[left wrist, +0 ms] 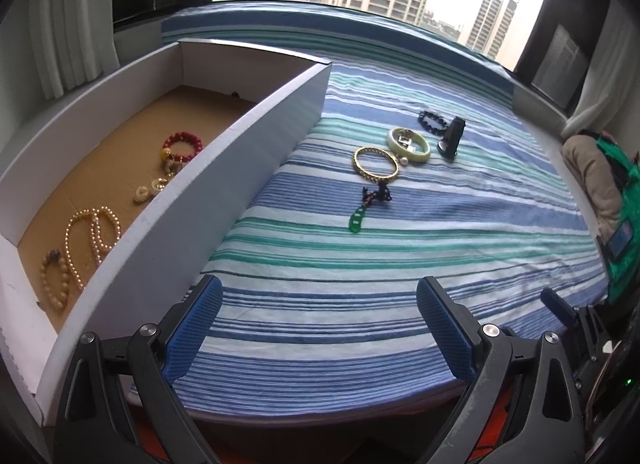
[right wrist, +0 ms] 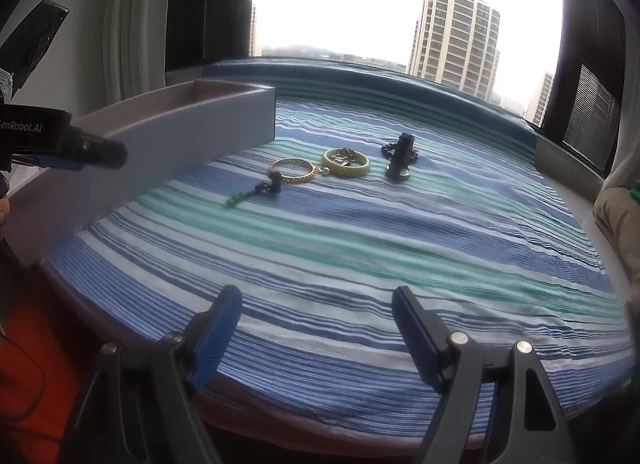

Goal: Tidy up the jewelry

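Observation:
A white cardboard box [left wrist: 224, 168] with a brown floor stands at the left; it also shows in the right wrist view [right wrist: 168, 152]. Inside lie a red bead bracelet [left wrist: 182, 143], a pearl necklace [left wrist: 90, 238], a tan bead bracelet [left wrist: 56, 284] and small rings [left wrist: 150, 190]. On the striped cloth lie a gold bangle [left wrist: 376, 164], a green pendant on a dark cord [left wrist: 356, 220], a pale jade bangle [left wrist: 408, 144] with small metal pieces inside, a dark bead bracelet [left wrist: 432, 122] and a black clip-like object [left wrist: 452, 138]. My left gripper [left wrist: 320, 324] is open and empty beside the box. My right gripper [right wrist: 316, 324] is open and empty near the front edge.
The blue, green and white striped cloth [left wrist: 360, 284] covers the table. A window with curtains is behind. A beige and green bundle [left wrist: 600, 184] lies at the right edge. The left gripper's body [right wrist: 60, 140] shows at the left of the right wrist view.

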### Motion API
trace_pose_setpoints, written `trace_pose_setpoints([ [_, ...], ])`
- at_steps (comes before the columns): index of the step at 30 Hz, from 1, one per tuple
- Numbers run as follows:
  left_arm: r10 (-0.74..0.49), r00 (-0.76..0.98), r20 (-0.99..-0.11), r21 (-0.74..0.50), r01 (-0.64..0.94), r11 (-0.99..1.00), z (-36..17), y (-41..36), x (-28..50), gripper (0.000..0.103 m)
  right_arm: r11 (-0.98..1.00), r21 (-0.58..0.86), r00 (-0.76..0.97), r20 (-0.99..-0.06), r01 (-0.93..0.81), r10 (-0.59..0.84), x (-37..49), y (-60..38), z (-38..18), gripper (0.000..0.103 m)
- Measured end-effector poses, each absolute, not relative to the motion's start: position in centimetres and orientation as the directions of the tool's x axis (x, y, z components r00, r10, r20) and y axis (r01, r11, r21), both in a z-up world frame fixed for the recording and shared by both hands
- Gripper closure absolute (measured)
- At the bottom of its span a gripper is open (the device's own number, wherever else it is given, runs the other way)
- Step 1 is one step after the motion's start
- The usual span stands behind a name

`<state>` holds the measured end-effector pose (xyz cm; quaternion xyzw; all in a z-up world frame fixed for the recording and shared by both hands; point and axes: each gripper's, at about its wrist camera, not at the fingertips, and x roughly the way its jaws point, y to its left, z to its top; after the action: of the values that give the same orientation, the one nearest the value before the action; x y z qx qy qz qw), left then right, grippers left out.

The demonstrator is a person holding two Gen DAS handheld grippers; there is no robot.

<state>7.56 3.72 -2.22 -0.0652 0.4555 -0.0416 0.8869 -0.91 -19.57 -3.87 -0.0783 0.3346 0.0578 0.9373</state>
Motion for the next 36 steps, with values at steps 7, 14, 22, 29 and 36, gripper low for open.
trace_pose_setpoints([
  [7, -0.136, 0.569, -0.811, -0.144, 0.030, 0.989, -2.6, 3.1, 7.9, 0.005, 0.987, -0.094, 0.763, -0.645, -0.131, 0.040, -0.8, -20.7, -4.3, 0.024],
  [14, -0.149, 0.541, -0.828, -0.150, 0.043, 0.988, -3.1, 2.6, 8.9, 0.005, 0.990, -0.078, 0.752, -0.658, -0.120, 0.039, -0.9, -21.2, -4.9, 0.024],
  [22, -0.140, 0.548, -0.825, -0.146, 0.033, 0.989, -2.5, 3.1, 10.3, 0.005, 0.992, -0.061, 0.749, -0.661, -0.111, 0.043, -0.9, -21.7, -5.1, 0.024],
  [29, -0.145, 0.528, -0.837, -0.147, 0.038, 0.988, -3.0, 2.7, 10.6, 0.005, 0.993, -0.051, 0.751, -0.659, -0.105, 0.045, -0.9, -22.2, -5.2, 0.024],
  [36, -0.256, 0.503, -0.825, -0.226, 0.120, 0.967, -1.5, 2.1, 12.9, 0.005, 0.997, -0.029, 0.761, -0.648, -0.069, 0.034, -1.3, -23.6, -5.0, 0.024],
])
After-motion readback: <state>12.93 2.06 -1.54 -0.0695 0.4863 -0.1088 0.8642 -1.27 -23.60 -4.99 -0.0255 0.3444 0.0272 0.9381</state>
